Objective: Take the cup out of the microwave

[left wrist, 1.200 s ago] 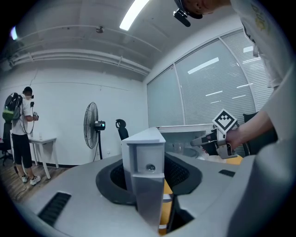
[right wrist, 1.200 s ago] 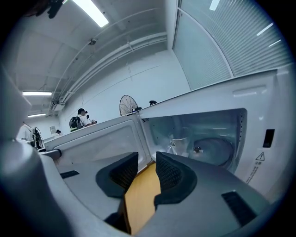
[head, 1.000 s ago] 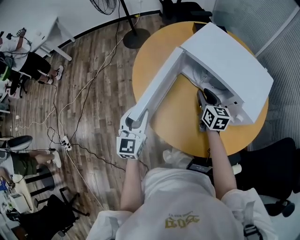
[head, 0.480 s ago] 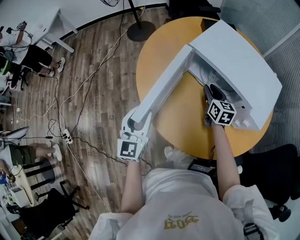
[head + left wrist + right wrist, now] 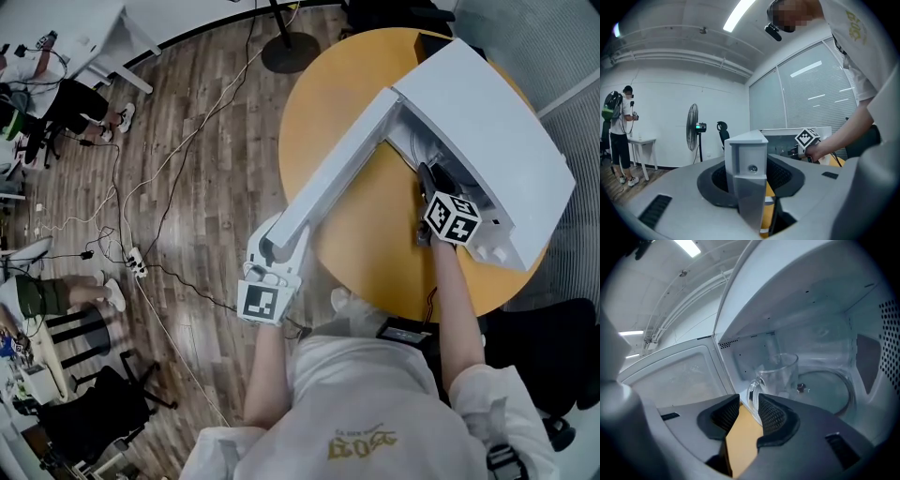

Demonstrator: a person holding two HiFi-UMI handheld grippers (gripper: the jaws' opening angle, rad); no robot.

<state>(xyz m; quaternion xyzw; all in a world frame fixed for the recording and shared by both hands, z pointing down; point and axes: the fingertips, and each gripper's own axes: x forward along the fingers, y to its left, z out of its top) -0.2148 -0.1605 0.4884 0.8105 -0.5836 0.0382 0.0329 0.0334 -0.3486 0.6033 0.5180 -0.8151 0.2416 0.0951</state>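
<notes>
Cup (image 5: pixel 782 375) inside microwave (image 5: pixel 487 122), seemingly untouched

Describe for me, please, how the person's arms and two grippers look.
The left gripper has a white shell with dark ribbed pads. The right gripper is dark grey, with similar ribbed pads. Each carries a white cube printed with black square markers. The person wears a white short-sleeved T-shirt with a yellow print, so the forearms are uncovered.
</notes>
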